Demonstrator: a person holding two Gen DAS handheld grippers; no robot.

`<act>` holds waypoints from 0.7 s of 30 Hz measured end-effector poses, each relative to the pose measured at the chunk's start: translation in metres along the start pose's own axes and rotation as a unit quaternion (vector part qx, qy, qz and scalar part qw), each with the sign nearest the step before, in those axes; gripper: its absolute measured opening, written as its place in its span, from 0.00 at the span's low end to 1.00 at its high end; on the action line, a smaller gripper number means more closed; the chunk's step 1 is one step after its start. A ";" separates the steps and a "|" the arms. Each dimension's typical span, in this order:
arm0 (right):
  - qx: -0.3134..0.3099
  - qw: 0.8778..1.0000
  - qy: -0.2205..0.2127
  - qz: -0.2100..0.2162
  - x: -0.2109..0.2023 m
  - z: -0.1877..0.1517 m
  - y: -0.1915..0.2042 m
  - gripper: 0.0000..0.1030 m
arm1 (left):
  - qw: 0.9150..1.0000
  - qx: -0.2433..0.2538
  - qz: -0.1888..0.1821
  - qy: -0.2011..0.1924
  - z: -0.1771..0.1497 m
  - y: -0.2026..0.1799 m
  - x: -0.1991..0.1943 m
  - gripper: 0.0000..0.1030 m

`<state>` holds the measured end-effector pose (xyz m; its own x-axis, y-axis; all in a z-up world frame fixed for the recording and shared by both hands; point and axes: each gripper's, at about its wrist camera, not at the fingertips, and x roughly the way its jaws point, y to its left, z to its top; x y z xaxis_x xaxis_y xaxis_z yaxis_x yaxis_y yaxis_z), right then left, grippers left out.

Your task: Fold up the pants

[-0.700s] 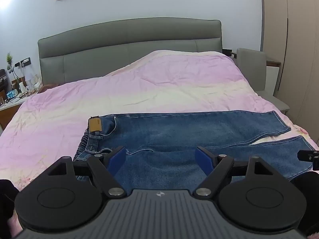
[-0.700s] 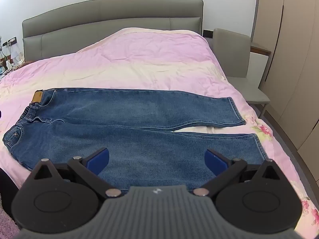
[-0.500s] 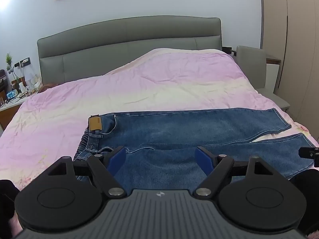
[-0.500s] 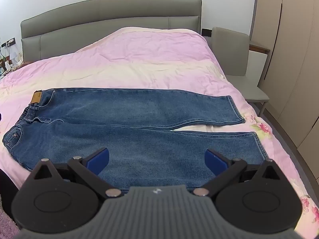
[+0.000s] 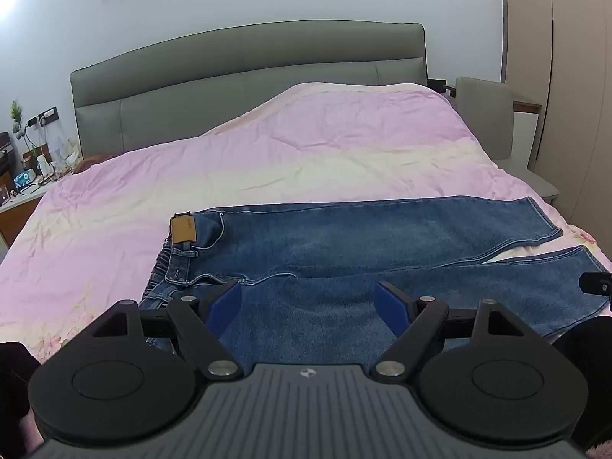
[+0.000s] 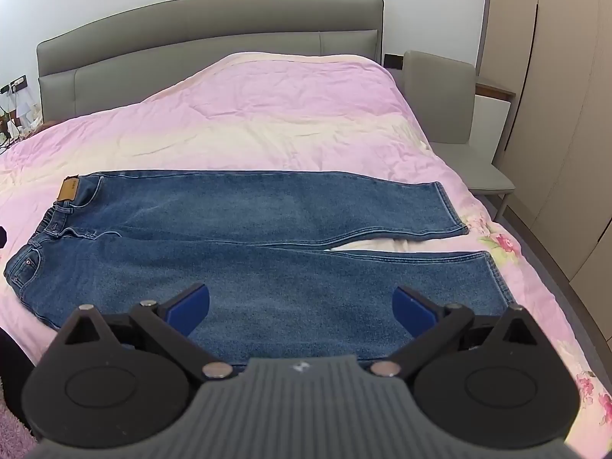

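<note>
A pair of blue jeans (image 5: 363, 244) lies flat across the pink bed cover, waistband with a tan leather patch (image 5: 183, 229) to the left, both legs running right and slightly apart at the hems. The jeans also show in the right wrist view (image 6: 248, 237). My left gripper (image 5: 308, 306) is open and empty, above the near edge by the seat. My right gripper (image 6: 302, 308) is open and empty, above the near leg's edge. A bit of the right gripper shows at the far right of the left wrist view (image 5: 594, 283).
The bed (image 5: 306, 153) has a grey padded headboard (image 5: 248, 72). A grey chair (image 6: 447, 114) stands beside the bed on the right, with wardrobe doors (image 6: 554, 114) behind it. A nightstand with small items (image 5: 23, 179) stands at the left.
Both grippers have risen and drawn back slightly, so the jeans sit a little lower and farther in view. Both stay open and the jeans have not moved.
</note>
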<state>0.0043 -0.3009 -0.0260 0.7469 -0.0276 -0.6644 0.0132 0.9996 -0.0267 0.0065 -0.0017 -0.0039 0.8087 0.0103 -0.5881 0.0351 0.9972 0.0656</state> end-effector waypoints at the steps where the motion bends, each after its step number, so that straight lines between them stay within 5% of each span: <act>1: 0.000 1.000 0.001 0.000 0.001 0.000 0.001 0.95 | 1.000 0.001 0.001 0.002 0.001 -0.001 0.001 0.90; 21: -0.003 1.000 -0.002 0.018 0.008 0.001 -0.001 0.95 | 1.000 -0.001 0.007 0.009 -0.003 0.006 0.007 0.90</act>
<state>0.0108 -0.3021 -0.0311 0.7495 0.0085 -0.6620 -0.0181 0.9998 -0.0076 0.0106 0.0048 -0.0101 0.7985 0.0258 -0.6014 0.0226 0.9971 0.0727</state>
